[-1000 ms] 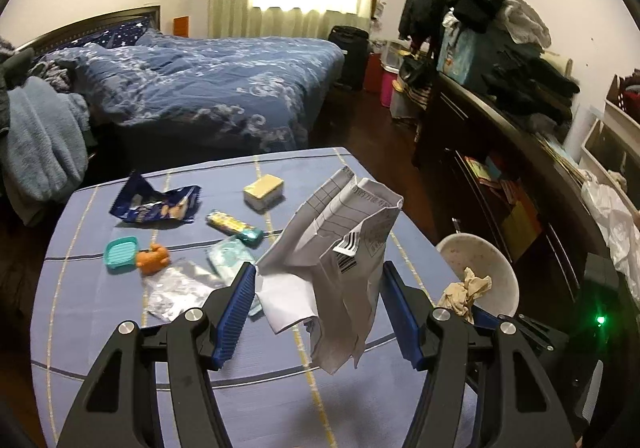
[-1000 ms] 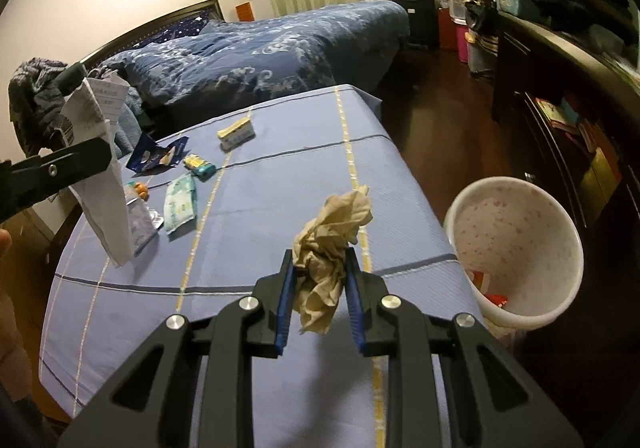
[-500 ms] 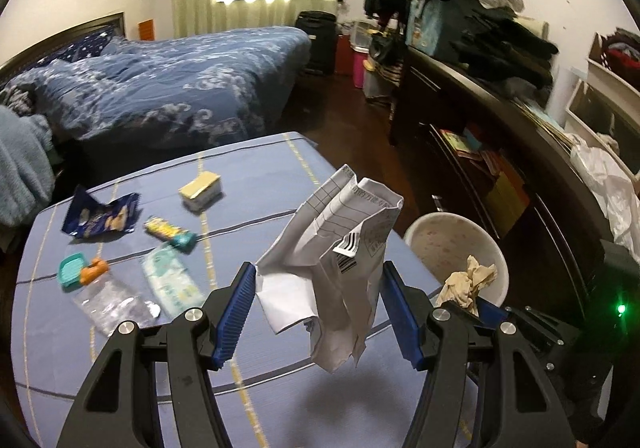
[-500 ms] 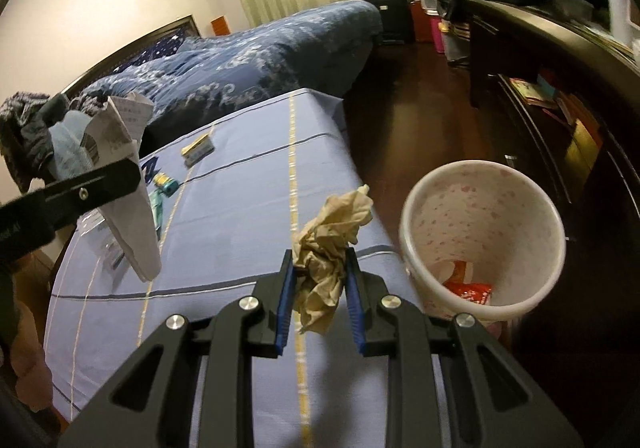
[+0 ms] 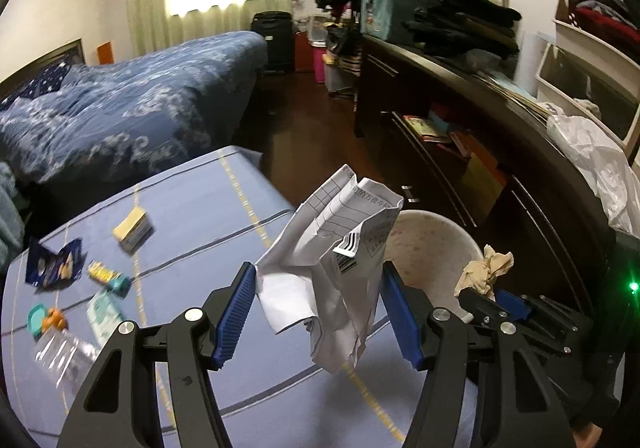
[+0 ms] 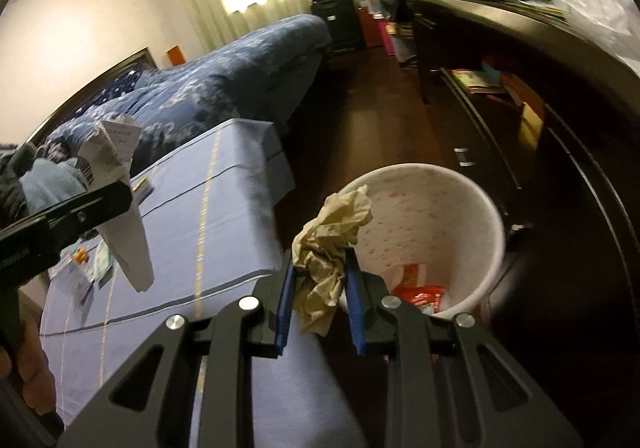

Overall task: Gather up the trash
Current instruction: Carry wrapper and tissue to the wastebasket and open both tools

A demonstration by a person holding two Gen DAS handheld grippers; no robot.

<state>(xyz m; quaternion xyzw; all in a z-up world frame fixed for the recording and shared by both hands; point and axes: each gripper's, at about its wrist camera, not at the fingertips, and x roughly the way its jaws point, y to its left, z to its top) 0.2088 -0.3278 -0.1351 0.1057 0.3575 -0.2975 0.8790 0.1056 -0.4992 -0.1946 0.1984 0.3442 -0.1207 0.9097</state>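
Note:
My left gripper (image 5: pixel 318 280) is shut on a crumpled white printed paper (image 5: pixel 340 252), held in the air over the table's right edge. In the right wrist view that paper (image 6: pixel 120 184) shows at the left. My right gripper (image 6: pixel 318 264) is shut on a crumpled tan tissue (image 6: pixel 328 244), which hangs just left of the rim of the white speckled trash bin (image 6: pixel 472 208). The bin (image 5: pixel 432 236) stands on the floor beside the table, with red wrappers (image 6: pixel 420 294) at its bottom. In the left wrist view the tissue (image 5: pixel 486 272) sits in front of the bin.
On the blue striped tablecloth (image 5: pixel 192 216) lie a yellow box (image 5: pixel 132 234), a dark blue wrapper (image 5: pixel 52 266), a small yellow-green pack (image 5: pixel 106 274), a teal lid (image 5: pixel 38 318) and a clear bag (image 5: pixel 64 358). A dark cabinet (image 5: pixel 500 152) stands right, a bed (image 5: pixel 120 104) behind.
Both grippers have carried their loads rightward, off the table's middle toward the bin. The bin now looms larger and the table litter has slid to the left.

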